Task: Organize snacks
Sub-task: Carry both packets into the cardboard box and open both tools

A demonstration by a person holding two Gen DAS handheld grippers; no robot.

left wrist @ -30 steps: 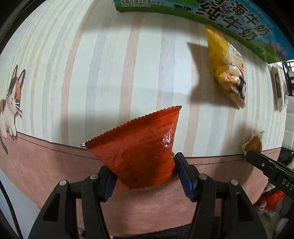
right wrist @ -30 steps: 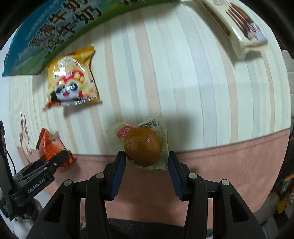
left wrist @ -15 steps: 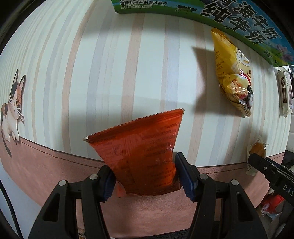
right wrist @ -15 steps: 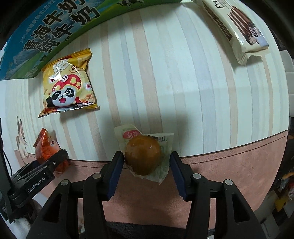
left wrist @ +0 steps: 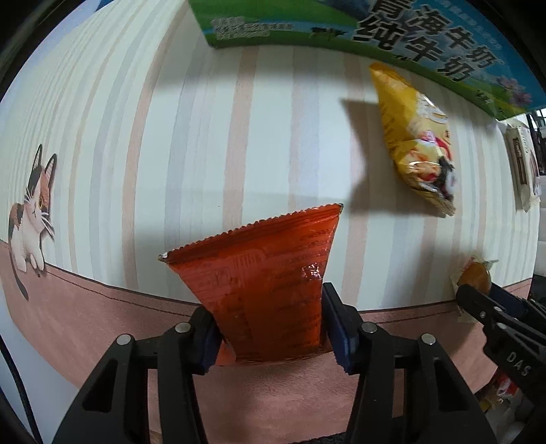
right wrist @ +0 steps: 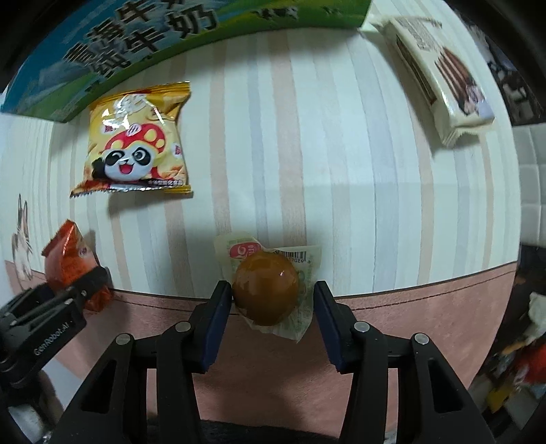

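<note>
My left gripper [left wrist: 269,324] points down at the striped tablecloth [left wrist: 170,136], and its jaws are closing. Its blue pads pinch the lower end of an orange-red snack packet [left wrist: 266,273], which fans out above them. That packet [right wrist: 66,263] and the left gripper [right wrist: 68,297] also show at the left edge of the right wrist view. My right gripper [right wrist: 273,307] straddles a brown egg in clear wrap [right wrist: 266,290]. Its jaws are closing, with the left pad against the egg and the right pad at the wrapper's edge.
A yellow panda snack bag [right wrist: 136,147] lies beyond the egg to the left. A cream chocolate-bar pack [right wrist: 440,78] lies at the far right. A green and blue milk carton box [left wrist: 341,24] runs along the back. The cloth's pink band [left wrist: 85,314] with a cat print [left wrist: 30,211] marks the near edge.
The left pads have squeezed the orange packet narrower. The right jaws widened a little and then came back in. The egg's wrapper has turned between them.
</note>
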